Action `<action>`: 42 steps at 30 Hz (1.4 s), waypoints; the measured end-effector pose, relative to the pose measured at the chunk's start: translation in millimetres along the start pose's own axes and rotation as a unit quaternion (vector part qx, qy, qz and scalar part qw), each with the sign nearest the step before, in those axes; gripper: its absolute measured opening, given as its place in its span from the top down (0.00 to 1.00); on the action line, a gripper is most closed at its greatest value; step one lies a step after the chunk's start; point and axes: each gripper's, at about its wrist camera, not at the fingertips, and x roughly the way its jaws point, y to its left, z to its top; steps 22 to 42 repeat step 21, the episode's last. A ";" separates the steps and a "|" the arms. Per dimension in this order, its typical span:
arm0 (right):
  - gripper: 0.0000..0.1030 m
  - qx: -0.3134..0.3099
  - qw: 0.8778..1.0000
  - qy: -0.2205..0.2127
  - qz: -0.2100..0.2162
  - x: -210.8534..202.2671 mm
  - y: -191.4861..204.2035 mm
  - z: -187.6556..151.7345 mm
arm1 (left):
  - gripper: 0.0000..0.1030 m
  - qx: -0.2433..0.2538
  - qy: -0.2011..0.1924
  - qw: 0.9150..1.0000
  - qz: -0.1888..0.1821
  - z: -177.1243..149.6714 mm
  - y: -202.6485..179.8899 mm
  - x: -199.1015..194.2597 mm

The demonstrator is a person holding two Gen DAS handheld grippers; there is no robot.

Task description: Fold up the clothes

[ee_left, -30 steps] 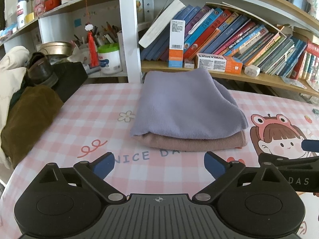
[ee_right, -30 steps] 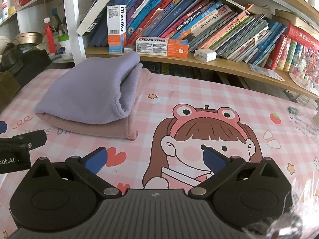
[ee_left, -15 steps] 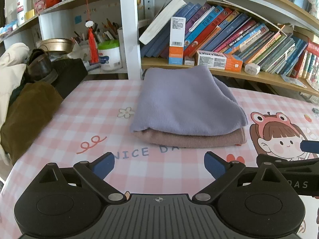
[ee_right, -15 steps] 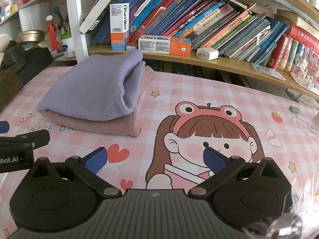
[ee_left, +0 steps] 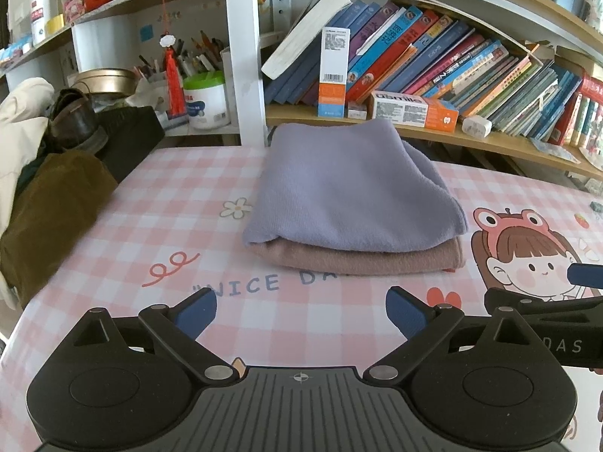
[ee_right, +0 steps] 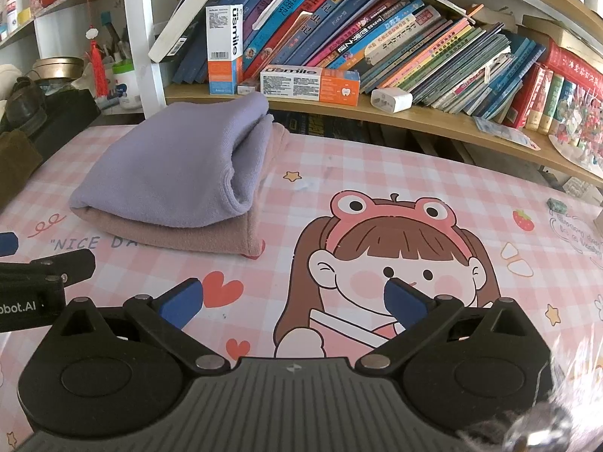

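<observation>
In the left wrist view, a brown garment heap (ee_left: 49,211) fills the left edge. At centre, a folded lavender fleece cloth (ee_left: 350,184) lies on a folded dusty-pink cloth (ee_left: 361,258), on the pink checked surface (ee_left: 181,196). The left claw (ee_left: 301,307), released and empty, sits below, apart. The right claw (ee_right: 294,297), likewise released, has the stack upper left.
</observation>
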 end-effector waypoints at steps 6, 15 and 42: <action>0.00 0.000 1.000 0.002 -0.001 1.3 0.0 0.1 | 0.00 -0.003 -0.001 1.000 -0.002 -0.4 0.9 0.3; 0.00 0.002 1.000 0.006 0.000 3.6 -0.2 -0.2 | 0.00 -0.013 -0.002 1.000 0.001 -0.9 1.7 -0.4; 0.00 0.003 1.000 0.007 0.000 3.9 -0.8 -0.5 | 0.00 -0.013 -0.004 1.000 0.008 -1.1 1.4 -1.2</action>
